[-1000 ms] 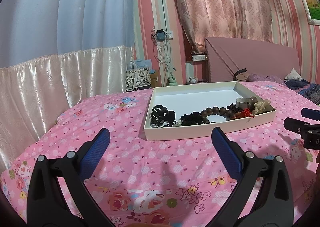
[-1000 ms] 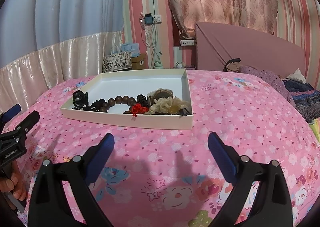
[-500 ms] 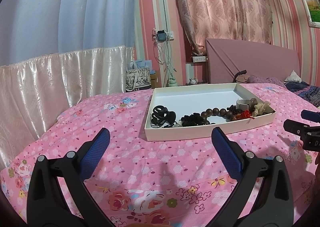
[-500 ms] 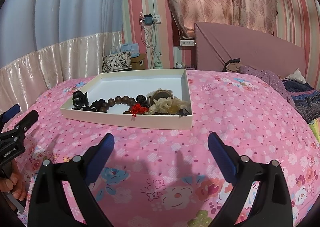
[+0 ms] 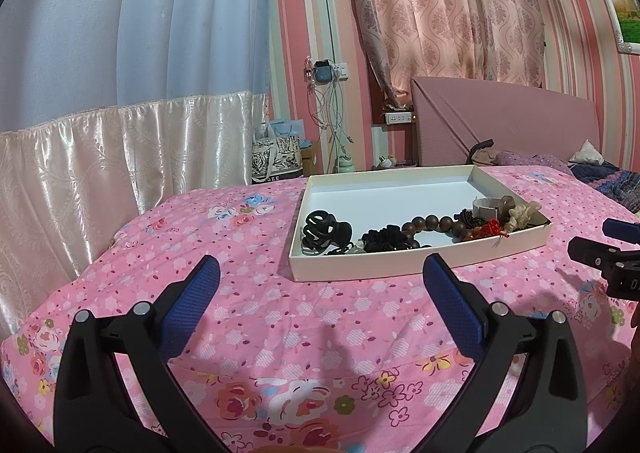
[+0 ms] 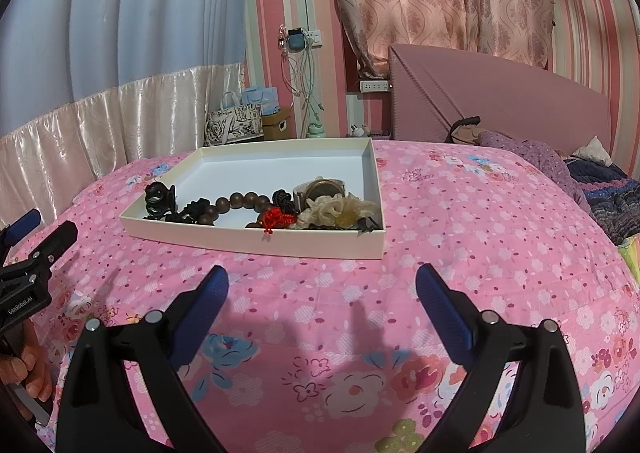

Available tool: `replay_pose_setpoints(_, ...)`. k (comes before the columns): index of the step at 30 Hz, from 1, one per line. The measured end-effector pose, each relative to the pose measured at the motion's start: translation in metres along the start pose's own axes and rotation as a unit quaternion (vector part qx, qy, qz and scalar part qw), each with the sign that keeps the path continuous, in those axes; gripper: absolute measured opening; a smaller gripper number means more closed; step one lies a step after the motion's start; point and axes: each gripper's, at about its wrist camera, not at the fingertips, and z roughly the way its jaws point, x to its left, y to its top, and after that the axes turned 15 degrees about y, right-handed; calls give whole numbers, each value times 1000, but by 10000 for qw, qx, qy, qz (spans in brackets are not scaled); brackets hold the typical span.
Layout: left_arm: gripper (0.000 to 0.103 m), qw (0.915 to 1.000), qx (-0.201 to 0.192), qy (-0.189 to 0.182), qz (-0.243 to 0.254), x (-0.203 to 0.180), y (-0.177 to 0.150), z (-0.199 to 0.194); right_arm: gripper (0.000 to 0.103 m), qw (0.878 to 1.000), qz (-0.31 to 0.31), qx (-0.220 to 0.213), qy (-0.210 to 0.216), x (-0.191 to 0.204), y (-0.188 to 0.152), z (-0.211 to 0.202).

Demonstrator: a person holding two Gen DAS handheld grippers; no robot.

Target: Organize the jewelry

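A shallow white box sits on the pink floral bedspread. Along its near side lie a black claw clip, a black scrunchie, a brown bead bracelet, a red knotted cord, a watch and a cream scrunchie. My left gripper is open and empty, in front of the box's left corner. My right gripper is open and empty, in front of its right corner.
The bedspread rounds off at its left edge toward a satin curtain. A pink headboard and bundled clothes lie at the back right. Bags stand on the floor behind the bed.
Both grippers stay open and nearly still. The left view has drifted very slightly; the box and its contents have not moved.
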Motion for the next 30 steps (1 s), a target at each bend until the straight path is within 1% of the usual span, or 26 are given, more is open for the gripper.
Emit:
replay_pose_setpoints(11,100,10000,3,3,-15,0,0,1,95,10000,20,3,4,0,1,-1)
replay_pose_setpoints(20,100,10000,18,52,-29,0,-1,2,95,9998,-168,-12,-61,5,3,-1)
replay_pose_setpoints(30,100,9999,41,18,-94,1,-2,2,95,9994,-315,-2,-127,11,2,0)
